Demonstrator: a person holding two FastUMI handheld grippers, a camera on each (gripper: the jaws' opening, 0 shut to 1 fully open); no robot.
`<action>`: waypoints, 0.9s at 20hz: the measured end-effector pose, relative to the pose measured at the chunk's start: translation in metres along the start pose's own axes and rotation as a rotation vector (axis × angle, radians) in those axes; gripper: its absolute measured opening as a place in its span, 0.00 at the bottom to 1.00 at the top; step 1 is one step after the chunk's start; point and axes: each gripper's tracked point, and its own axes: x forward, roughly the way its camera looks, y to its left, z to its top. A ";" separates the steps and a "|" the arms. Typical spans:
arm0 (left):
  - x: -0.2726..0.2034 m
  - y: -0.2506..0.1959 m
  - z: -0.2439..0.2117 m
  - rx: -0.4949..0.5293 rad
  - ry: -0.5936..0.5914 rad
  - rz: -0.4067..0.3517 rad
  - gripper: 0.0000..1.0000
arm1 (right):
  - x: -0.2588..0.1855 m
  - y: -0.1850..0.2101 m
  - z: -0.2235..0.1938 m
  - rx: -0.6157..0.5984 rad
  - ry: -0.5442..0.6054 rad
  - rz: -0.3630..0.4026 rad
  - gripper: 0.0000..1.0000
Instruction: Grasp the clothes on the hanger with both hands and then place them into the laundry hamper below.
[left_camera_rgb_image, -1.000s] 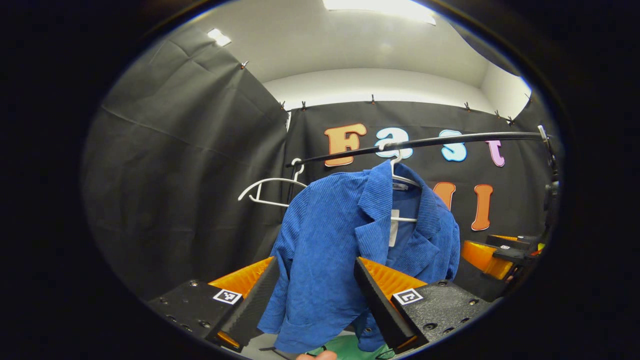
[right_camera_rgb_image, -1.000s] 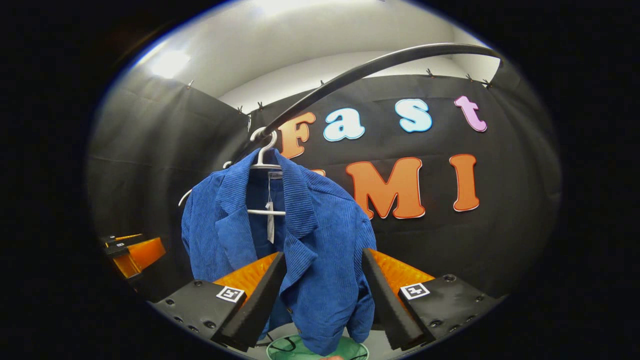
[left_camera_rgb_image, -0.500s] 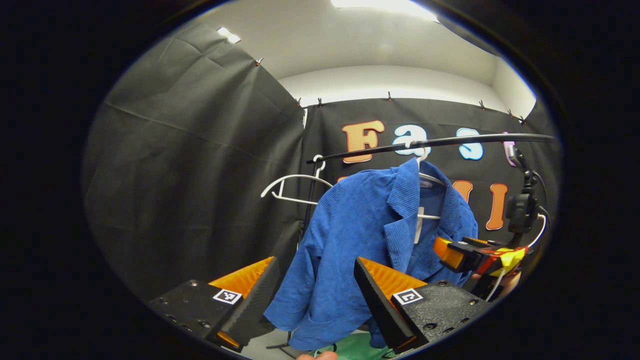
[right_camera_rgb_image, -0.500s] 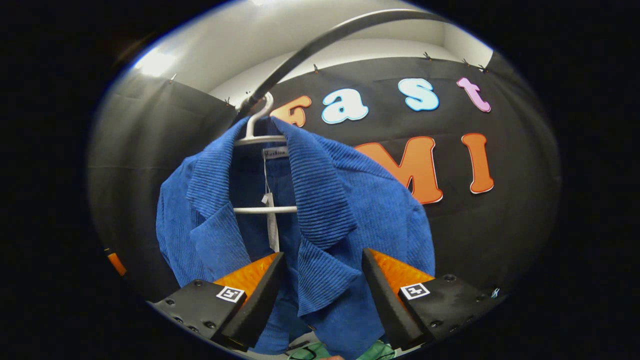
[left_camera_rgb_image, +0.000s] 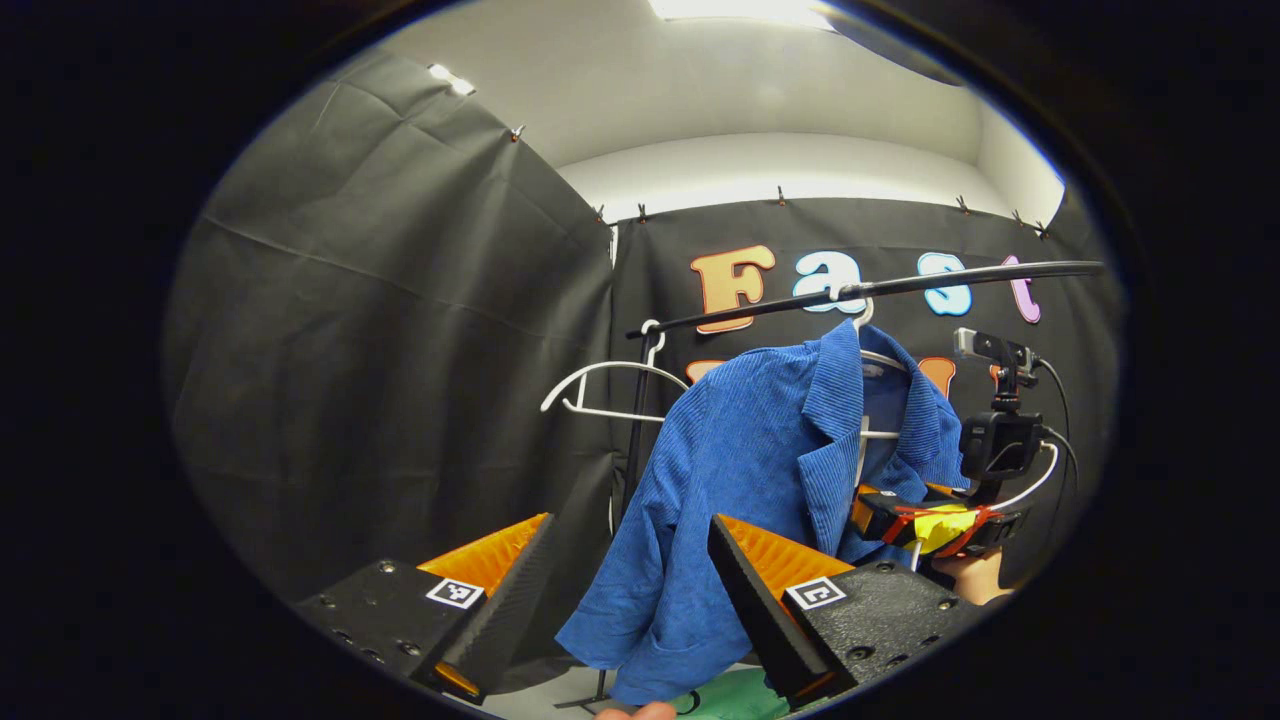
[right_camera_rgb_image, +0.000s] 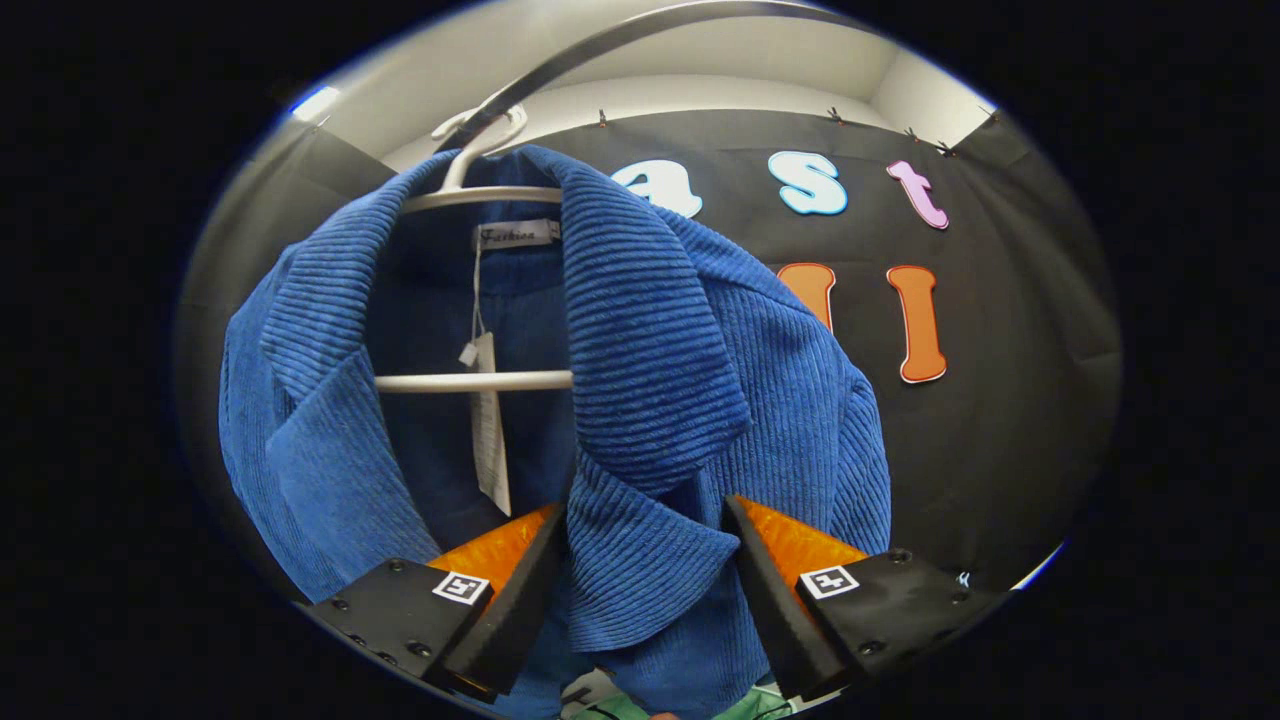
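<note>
**Item: blue jacket on hanger — risks at the reach**

Right gripper (right_camera_rgb_image: 640, 560): fingers spread wide, the jacket's (right_camera_rgb_image: 640, 400) lapel lying between them, not clamped. Closing here would likely catch collar cloth alone, and a downward pull could drag the white hanger (right_camera_rgb_image: 470, 380) along or snag on it.

Left gripper (left_camera_rgb_image: 625, 580): fingers apart, holding nothing. The jacket's sleeve hangs beyond the tips, apart from them. Judged risk: the right side is pulled first, and the jacket slips off the hanger one-sided.

Jacket: on its hanger, hooked over the dark rail (left_camera_rgb_image: 900, 285).

Empty hanger (left_camera_rgb_image: 610, 390): on the same rail, just beside — a swing could knock it.

Green hamper (left_camera_rgb_image: 740, 695): below the hem, mostly hidden — a loose drop may miss it.
</note>
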 end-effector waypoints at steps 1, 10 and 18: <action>0.001 -0.002 -0.001 -0.007 0.004 -0.006 0.95 | 0.003 -0.008 -0.005 0.006 0.008 -0.006 1.00; 0.012 -0.041 -0.017 -0.047 0.036 -0.088 0.95 | -0.015 -0.075 -0.002 0.094 0.080 0.082 0.79; 0.024 -0.108 -0.032 -0.073 0.052 -0.225 0.96 | -0.070 -0.104 0.051 -0.020 -0.027 0.128 0.14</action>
